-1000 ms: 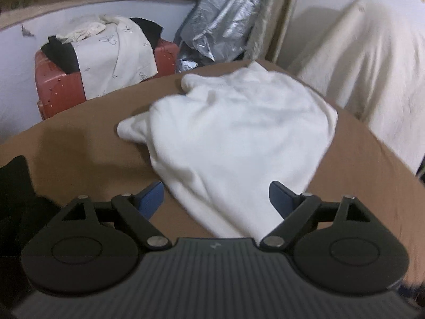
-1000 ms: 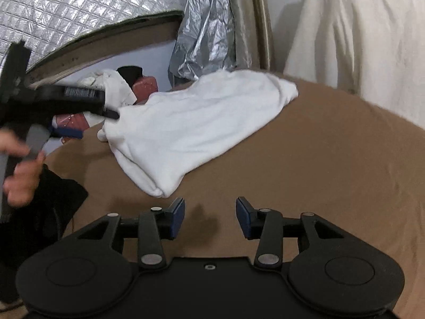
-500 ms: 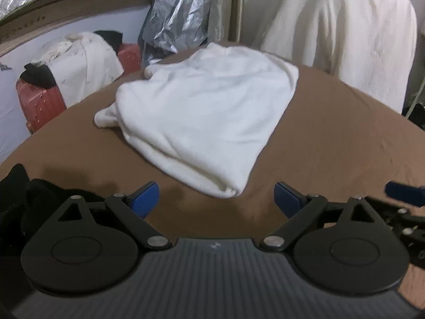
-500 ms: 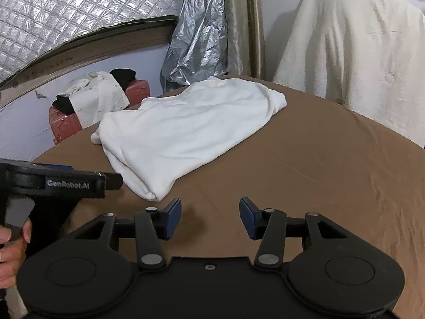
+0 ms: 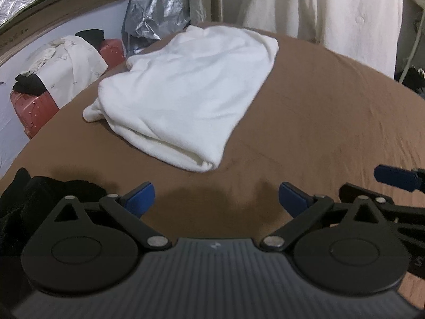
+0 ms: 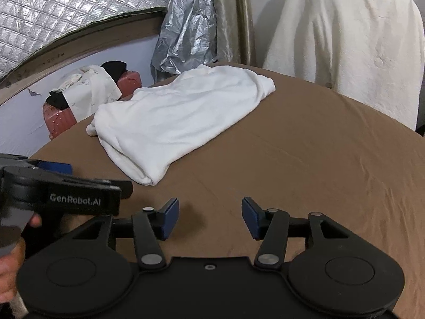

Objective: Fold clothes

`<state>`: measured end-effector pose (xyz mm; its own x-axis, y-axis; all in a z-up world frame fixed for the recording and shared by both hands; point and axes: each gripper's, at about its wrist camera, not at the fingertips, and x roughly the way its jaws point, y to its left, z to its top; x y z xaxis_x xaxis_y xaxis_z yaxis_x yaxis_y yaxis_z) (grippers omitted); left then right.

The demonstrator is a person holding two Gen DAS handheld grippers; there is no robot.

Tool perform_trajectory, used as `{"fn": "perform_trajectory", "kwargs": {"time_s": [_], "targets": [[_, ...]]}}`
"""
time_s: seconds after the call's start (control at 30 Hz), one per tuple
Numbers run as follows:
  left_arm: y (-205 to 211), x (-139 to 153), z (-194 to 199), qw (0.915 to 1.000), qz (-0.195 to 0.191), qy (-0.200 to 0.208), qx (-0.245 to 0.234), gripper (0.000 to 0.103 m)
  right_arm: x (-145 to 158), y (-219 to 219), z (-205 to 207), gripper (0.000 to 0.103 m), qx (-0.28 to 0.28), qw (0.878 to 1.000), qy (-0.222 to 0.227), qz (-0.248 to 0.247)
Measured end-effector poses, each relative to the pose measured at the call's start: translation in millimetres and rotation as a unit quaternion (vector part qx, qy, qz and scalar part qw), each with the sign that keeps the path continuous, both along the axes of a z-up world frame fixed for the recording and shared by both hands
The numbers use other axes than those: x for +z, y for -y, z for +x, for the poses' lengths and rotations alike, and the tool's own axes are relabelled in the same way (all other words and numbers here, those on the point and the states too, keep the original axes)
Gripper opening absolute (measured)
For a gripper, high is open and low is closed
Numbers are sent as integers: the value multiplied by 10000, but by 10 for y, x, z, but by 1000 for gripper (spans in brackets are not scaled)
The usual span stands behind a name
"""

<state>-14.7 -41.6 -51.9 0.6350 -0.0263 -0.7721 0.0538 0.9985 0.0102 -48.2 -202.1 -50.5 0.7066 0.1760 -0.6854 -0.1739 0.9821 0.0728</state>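
A white garment (image 5: 186, 93) lies folded into a rough oblong on the brown table cover (image 5: 318, 122), its near corner pointing at me. In the right wrist view the same white garment (image 6: 175, 122) lies left of centre. My left gripper (image 5: 215, 199) hovers open just short of that near corner, nothing between its blue pads. My right gripper (image 6: 209, 219) is open over bare brown cloth, to the right of the garment's corner. The left gripper's body (image 6: 63, 194), held by a hand, shows at the left of the right wrist view.
A dark garment (image 5: 29, 202) lies at the table's near left edge. Beyond the table stands a red suitcase (image 5: 32, 106) draped with cream and black clothes. A cream-covered chair (image 6: 345, 47) stands at the far right, silver foil sheeting (image 6: 186, 32) behind.
My left gripper has pulled back from the white garment, which lay between its fingers a second ago. The right gripper also drew back slightly. The garment lies as it did.
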Motion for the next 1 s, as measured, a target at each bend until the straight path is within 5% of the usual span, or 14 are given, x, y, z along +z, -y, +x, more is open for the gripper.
{"fn": "perform_trajectory", "kwargs": {"time_s": [1.0], "targets": [[92,8,-59,9998,142,120,-5,102,33,200,-86,66,-257,9996,-47,80]]}}
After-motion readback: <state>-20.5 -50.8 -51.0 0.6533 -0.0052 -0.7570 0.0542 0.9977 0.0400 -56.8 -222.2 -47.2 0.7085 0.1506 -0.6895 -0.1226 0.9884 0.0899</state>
